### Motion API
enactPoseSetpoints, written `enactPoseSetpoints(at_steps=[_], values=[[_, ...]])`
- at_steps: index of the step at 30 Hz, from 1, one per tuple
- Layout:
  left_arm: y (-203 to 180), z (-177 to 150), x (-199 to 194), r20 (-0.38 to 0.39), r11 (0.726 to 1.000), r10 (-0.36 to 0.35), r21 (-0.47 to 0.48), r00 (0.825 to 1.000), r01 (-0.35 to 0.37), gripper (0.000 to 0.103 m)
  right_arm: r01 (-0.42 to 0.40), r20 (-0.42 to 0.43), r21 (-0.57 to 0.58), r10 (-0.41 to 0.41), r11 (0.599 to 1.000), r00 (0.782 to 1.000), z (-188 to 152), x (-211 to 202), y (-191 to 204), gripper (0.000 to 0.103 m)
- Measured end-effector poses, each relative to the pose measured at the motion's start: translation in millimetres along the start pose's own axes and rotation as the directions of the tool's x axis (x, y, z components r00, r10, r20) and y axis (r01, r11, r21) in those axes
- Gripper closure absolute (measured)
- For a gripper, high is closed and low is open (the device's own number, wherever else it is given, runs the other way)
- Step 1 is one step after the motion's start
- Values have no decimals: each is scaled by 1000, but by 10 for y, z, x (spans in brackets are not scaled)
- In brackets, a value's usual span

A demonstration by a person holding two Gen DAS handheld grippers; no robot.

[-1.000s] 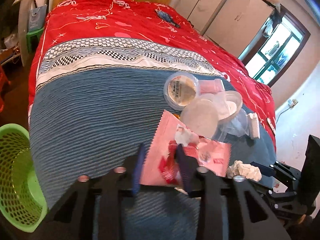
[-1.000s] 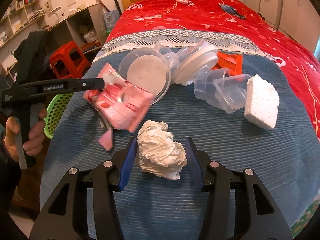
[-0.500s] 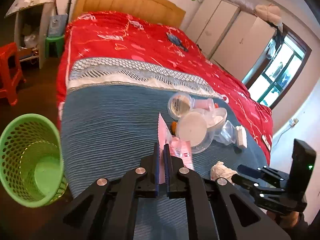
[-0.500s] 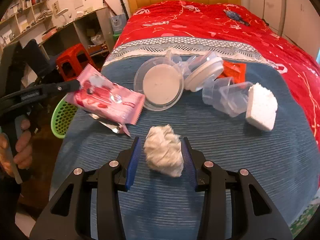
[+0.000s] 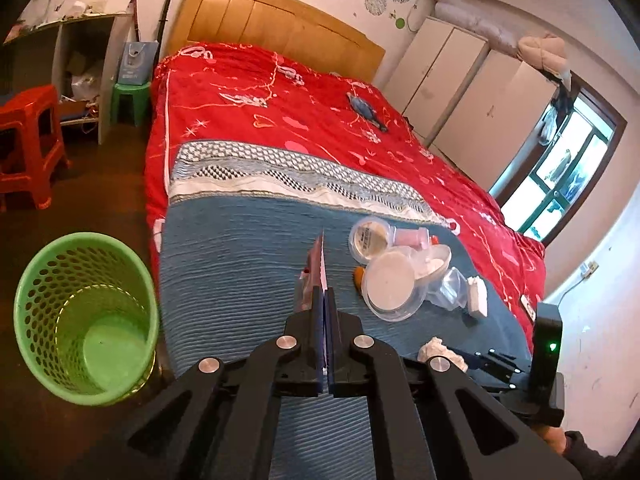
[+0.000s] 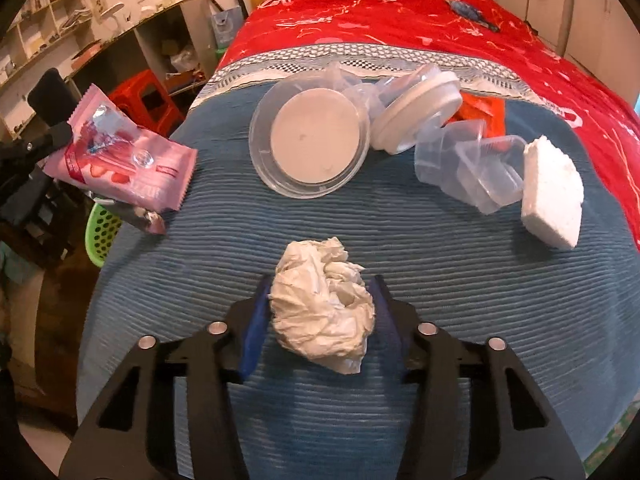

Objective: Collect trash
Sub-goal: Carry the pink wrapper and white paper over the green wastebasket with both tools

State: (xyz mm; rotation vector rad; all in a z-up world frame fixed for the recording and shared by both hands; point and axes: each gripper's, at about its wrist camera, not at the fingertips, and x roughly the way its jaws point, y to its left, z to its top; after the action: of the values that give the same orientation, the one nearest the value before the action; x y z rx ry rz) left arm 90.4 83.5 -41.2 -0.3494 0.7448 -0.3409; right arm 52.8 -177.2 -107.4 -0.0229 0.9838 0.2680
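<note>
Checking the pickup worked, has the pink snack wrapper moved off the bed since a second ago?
Yes. The pink snack wrapper, clamped in the left gripper, has lifted off the blue blanket and swung left, away from the round container toward the green basket.

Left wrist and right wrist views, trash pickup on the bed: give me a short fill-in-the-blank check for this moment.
1. The left gripper is clamped on a ____ snack wrapper.
2. The crumpled tissue sits between the fingers of the ____ gripper.
3. The mesh bin on the floor is ____ in colour.
4. The white foam block lies on the ____ part of the bedspread.

Missing words: pink; right; green; blue
</note>
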Motion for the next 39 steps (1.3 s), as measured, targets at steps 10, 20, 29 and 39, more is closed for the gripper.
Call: enactPoseSetpoints(at_steps=[10, 20, 29, 39], values=[[324, 214, -577, 123, 995, 97, -35, 988, -93, 102, -53, 65, -63, 57, 997, 996, 172, -276, 266, 58], [987, 309, -692, 118, 960, 271, -103, 955, -259, 102, -134, 53, -175, 145, 976, 988, 481, -226, 835, 58], [1697, 159, -365, 3, 909, 372, -201, 928, -364, 95, -177, 18, -251, 187, 952, 982, 698, -43, 1327, 58], [2075, -115, -495, -25, 867, 414, -295, 910, -402, 50, -241, -17, -314, 249, 918, 968, 946, 188, 1905, 58]])
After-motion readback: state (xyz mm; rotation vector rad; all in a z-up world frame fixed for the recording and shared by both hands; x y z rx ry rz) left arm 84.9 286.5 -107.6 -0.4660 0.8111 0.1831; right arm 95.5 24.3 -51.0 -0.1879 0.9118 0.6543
